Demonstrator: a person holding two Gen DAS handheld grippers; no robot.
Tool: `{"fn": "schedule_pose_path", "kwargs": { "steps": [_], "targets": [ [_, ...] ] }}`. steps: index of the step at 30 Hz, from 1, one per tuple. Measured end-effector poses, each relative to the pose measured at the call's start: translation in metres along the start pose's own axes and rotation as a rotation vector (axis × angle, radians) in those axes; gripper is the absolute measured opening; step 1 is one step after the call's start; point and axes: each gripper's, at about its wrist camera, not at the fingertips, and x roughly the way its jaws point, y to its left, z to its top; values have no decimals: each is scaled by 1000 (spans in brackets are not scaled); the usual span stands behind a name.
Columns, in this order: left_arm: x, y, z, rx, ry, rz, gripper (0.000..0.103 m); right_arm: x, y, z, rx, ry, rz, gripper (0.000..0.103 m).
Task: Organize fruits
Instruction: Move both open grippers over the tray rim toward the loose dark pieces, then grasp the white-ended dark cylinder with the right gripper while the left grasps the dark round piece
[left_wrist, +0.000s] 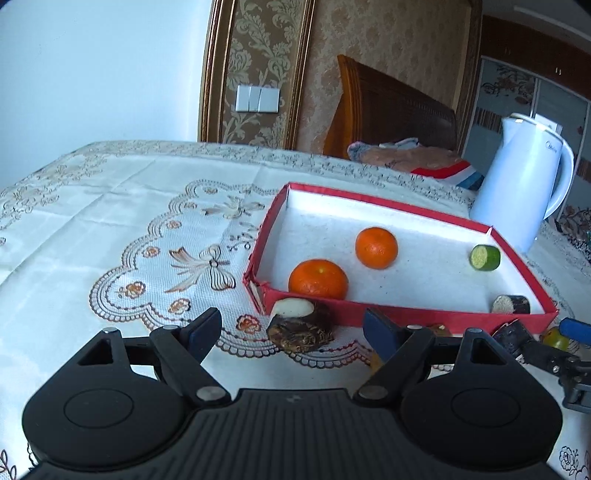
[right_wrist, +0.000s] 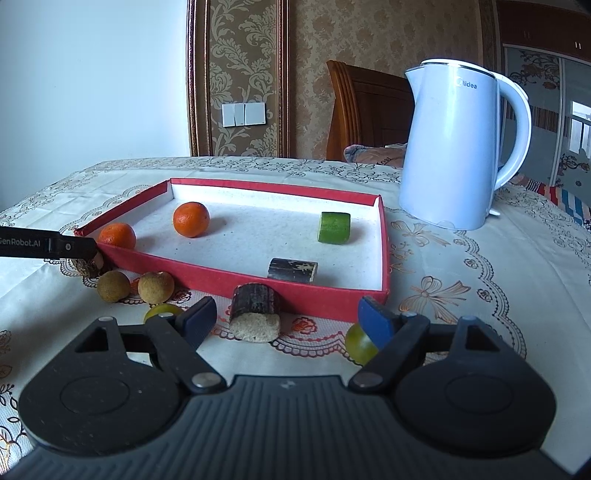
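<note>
Left wrist view: left gripper (left_wrist: 291, 330), fingers apart, straddling a brown cut taro chunk (left_wrist: 300, 326) lying against the shallow red cardboard tray (left_wrist: 406, 316); closing may jam it into the wall. Right wrist view: right gripper (right_wrist: 286, 315), fingers apart around a dark sugarcane segment (right_wrist: 255, 312) (round, likely to roll) on the tabletop (right_wrist: 480, 295).

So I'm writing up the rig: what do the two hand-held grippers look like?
Both alike: left hand-held gripper and right hand-held gripper have matte black ribbed bodies, two round discs, silver pivot pins, and blue-padded fingertips. White "GenRobot.AI" lettering marks the left one's side.
</note>
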Motion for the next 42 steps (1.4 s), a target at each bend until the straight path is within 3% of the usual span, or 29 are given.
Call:
{"fn": "schedule_pose_path", "kwargs": {
  "steps": [6,12,15,32,42],
  "targets": [
    [14,-9,-1,51,34,58,84,0,0,0,1,0,-2,84],
    [21,-13,2,87,34,70,84,-1,-2,0,21,-4,-10,87],
    [28,-12,2,84,74,73,84,-1,-3,0,21,-3,-11,88],
    [28,-14,1,103,69,88,84,4,15,2,-24,24,-45,85],
    [28,-14,1,104,70,88,84,24,19,7,15,118,4,63]
  ]
}}
